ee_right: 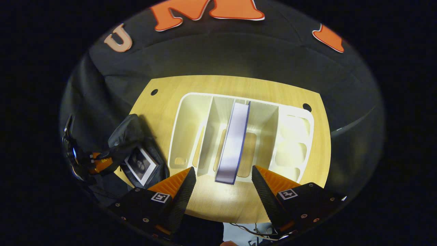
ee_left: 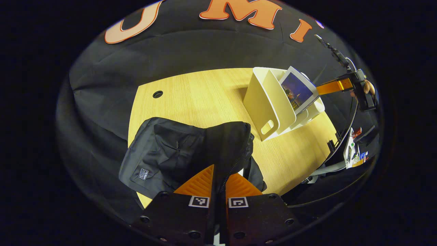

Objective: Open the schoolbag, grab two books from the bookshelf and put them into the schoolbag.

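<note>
Black schoolbag [ee_left: 170, 153], unreadable label patch [ee_left: 143, 174]

The desk [ee_right: 170, 102] is pale wood with fine grain; the schoolbag [ee_left: 170, 153] is matt black cloth; the bookshelf [ee_right: 191, 116] looks like smooth cream plastic; the book [ee_left: 298, 92] has a glossy paper cover

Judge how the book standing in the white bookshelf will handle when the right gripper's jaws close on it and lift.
The book looks thin with flat covers, so it is probably light and fairly stiff. It stands upright between the bookshelf dividers, so it may tip sideways if nudged. The right gripper has its jaws open on either side of its near edge.
</note>
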### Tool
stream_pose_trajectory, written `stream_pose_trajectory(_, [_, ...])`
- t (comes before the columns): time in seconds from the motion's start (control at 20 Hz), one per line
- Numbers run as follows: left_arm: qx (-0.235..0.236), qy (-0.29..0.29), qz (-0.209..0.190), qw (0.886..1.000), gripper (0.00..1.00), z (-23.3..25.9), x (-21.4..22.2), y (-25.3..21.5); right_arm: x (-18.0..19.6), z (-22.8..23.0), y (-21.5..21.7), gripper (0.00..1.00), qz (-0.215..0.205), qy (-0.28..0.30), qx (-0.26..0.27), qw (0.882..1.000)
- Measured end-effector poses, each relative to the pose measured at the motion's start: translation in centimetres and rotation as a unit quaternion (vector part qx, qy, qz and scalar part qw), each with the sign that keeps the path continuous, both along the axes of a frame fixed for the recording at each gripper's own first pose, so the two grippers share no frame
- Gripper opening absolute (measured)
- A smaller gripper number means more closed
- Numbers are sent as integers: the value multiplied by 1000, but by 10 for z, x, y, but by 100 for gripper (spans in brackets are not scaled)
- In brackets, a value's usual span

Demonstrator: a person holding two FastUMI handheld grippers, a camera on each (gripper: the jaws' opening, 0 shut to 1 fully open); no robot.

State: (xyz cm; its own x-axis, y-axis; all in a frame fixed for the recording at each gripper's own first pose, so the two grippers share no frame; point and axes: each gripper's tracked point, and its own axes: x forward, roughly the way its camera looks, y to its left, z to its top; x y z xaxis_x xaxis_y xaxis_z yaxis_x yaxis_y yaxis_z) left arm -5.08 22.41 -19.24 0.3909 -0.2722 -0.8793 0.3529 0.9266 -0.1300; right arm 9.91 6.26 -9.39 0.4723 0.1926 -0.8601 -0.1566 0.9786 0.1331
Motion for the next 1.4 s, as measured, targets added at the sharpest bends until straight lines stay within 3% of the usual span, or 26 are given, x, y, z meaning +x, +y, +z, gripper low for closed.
stream_pose_trajectory(0.55, [-2, 13, 10, 1000, 7, -3, 0, 1, 48, -42, 4, 96, -23, 71, -1, 997])
stream_pose_trajectory(0.65, [-3, 14, 12, 1000, 6, -3, 1, 1, 52, -48, 6, 82, -28, 79, -4, 996])
stream_pose_trajectory(0.75, [-3, 15, 14, 1000, 7, -4, 0, 2, 55, -52, 8, 57, -36, 84, -5, 996])
stream_pose_trajectory(0.85, [-3, 16, 16, 1000, 7, -4, 0, 2, 56, -54, 10, 53, -46, 89, -3, 995])
stream_pose_trajectory(0.9, [-3, 16, 18, 1000, 7, -4, -1, 2, 53, -51, 12, 41, -48, 92, -1, 995])
stream_pose_trajectory(1.4, [11, 14, 34, 999, 6, -5, -11, 0, -6, -34, 8, 35, -30, 75, 9, 997])
